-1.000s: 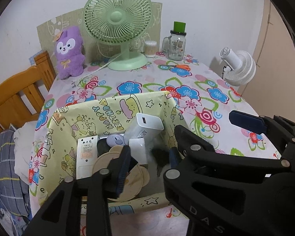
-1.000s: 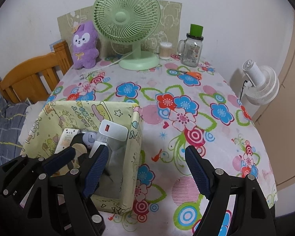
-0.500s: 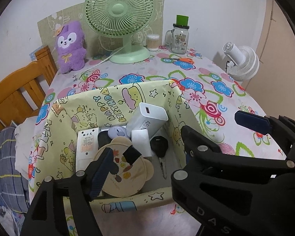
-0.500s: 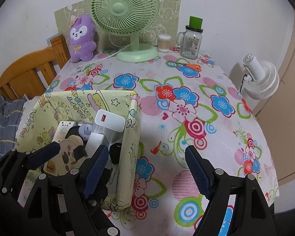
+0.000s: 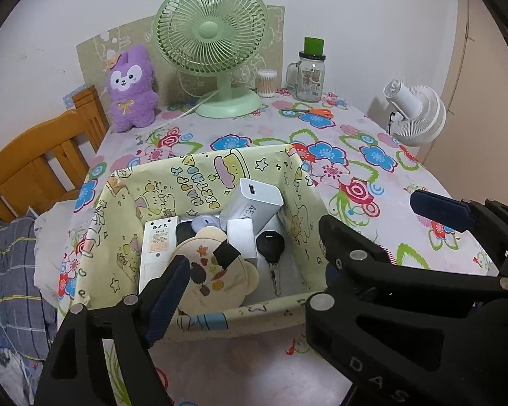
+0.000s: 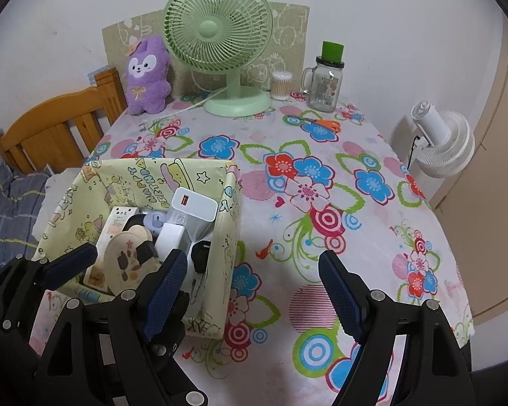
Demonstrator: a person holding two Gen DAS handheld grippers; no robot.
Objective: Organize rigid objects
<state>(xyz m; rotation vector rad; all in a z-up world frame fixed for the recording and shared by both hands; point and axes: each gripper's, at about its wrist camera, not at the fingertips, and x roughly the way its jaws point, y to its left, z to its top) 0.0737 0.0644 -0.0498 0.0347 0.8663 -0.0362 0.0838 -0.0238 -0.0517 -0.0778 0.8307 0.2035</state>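
A yellow cartoon-print box (image 5: 199, 182) (image 6: 145, 176) stands at the near left of the flowered table. It holds a white charger (image 5: 255, 204) (image 6: 194, 207), a smaller white adapter (image 5: 241, 237), a white remote (image 5: 157, 243), a round beige bear-eared item (image 5: 208, 270) (image 6: 125, 262), a black key (image 5: 271, 248) and a lilac piece (image 5: 203, 221). My left gripper (image 5: 250, 291) is open and empty, just above the box's near wall. My right gripper (image 6: 254, 291) is open and empty, above the table right of the box.
A green desk fan (image 6: 220, 44), a purple plush (image 6: 147, 74), a cotton-swab jar (image 6: 281, 84), a glass mug jar with a green lid (image 6: 325, 81) and orange scissors (image 6: 321, 123) stand at the table's far side. A white fan (image 6: 440, 145) is off the right edge, a wooden chair (image 6: 54, 125) at the left.
My left gripper has risen and drawn back out of the box, with its fingers spread wider. The round beige item now lies uncovered in the box. The right gripper has barely moved.
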